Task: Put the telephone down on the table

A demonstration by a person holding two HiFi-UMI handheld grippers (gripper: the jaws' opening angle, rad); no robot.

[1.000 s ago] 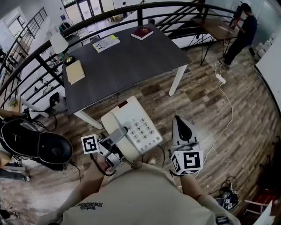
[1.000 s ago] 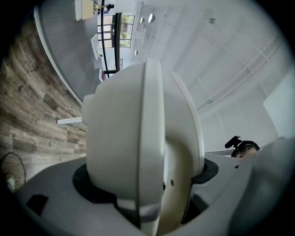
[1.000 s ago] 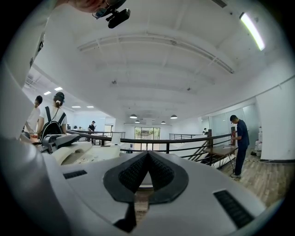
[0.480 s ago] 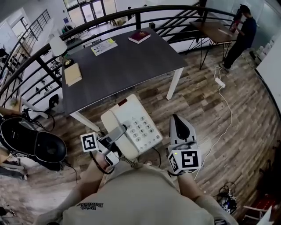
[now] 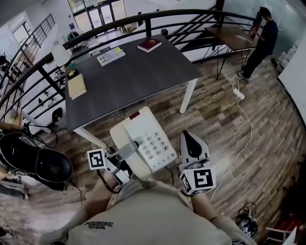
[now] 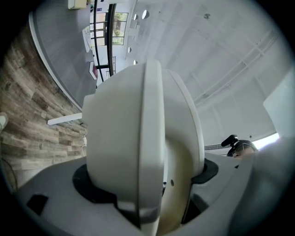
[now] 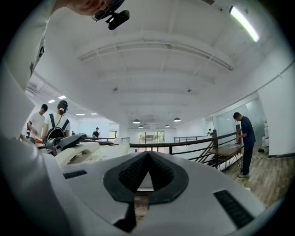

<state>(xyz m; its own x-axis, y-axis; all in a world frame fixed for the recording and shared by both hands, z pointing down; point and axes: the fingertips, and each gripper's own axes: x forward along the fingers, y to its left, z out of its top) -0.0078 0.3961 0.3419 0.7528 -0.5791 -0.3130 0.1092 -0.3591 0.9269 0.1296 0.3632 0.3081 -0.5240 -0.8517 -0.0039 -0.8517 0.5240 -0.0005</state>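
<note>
In the head view the white push-button telephone (image 5: pixel 146 138) hangs in the air over the wooden floor, short of the dark grey table (image 5: pixel 138 72). My left gripper (image 5: pixel 130 147) is shut on the phone's left side, where the handset lies. The white telephone (image 6: pixel 138 138) fills the left gripper view between the jaws. My right gripper (image 5: pixel 188 136) floats just right of the phone, apart from it, shut with nothing in it. In the right gripper view its pads (image 7: pixel 147 156) meet and the telephone (image 7: pixel 92 154) shows at the left.
On the table lie a red book (image 5: pixel 149 45), a printed sheet (image 5: pixel 110 56) and a tan notebook (image 5: pixel 76 86), with a lamp (image 5: pixel 61 53) at its left corner. A railing (image 5: pixel 191 12) runs behind. A person (image 5: pixel 262 38) stands far right. A white cable (image 5: pixel 241 100) trails across the floor.
The table has drawn a little nearer in the head view. The right gripper has drifted slightly left and down. The left gripper keeps its hold on the telephone.
</note>
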